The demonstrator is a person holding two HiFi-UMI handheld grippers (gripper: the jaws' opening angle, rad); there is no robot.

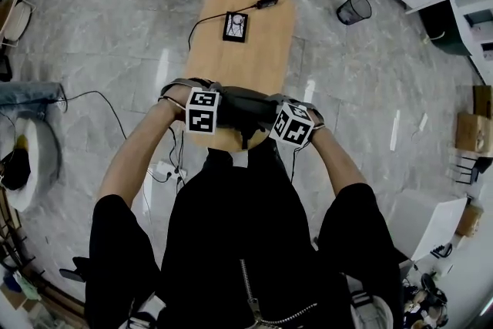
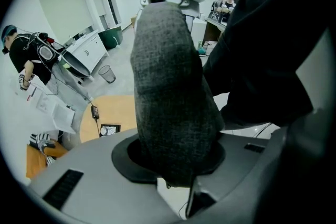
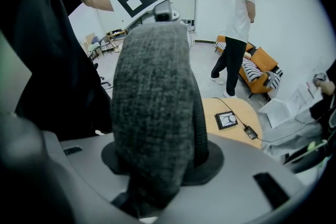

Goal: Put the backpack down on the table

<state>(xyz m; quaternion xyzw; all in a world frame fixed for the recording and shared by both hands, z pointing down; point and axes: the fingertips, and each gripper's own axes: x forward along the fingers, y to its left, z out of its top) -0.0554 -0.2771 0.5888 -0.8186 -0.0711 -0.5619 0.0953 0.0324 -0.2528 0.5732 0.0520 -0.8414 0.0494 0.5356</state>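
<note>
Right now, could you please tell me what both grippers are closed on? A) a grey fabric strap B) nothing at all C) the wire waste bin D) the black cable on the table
A: a grey woven strap fills the gap between the jaws of the left gripper and the right gripper.
</note>
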